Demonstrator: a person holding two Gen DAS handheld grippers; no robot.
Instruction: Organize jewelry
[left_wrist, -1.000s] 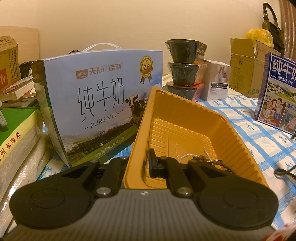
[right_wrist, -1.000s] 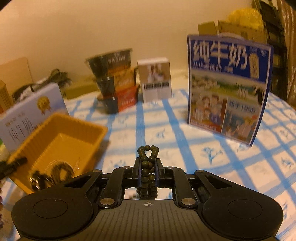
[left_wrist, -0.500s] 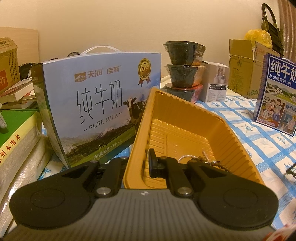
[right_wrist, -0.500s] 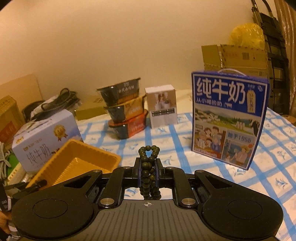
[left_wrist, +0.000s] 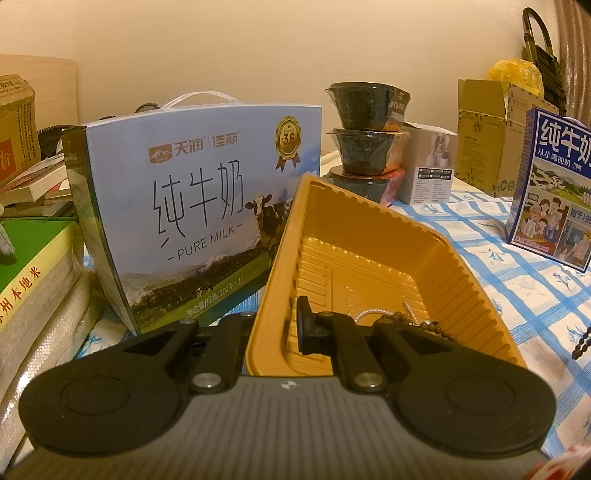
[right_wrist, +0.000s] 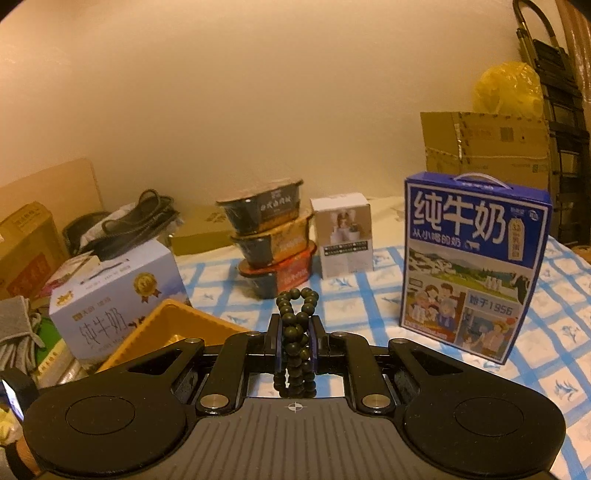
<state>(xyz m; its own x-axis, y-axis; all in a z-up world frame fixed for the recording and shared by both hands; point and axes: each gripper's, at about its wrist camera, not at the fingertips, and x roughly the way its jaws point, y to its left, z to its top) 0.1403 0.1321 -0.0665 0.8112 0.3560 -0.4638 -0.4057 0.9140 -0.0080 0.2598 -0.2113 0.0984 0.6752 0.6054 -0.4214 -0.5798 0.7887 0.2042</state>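
My left gripper is shut on the near wall of the orange tray, one finger inside and one outside. A pearl strand and a brown bead string lie in the tray. My right gripper is shut on a dark green bead bracelet, which loops above and hangs below the fingers, held above the table. The tray sits low left in the right wrist view. A bit of dark beads shows at the right edge of the left wrist view.
A pale blue milk carton stands left of the tray; a dark blue milk carton stands right. Three stacked food bowls and a small white box stand behind. Books lie far left; cardboard boxes far right.
My right gripper has risen with the bracelet, so the tray and table sit lower in its view. My left gripper stays clamped on the tray.
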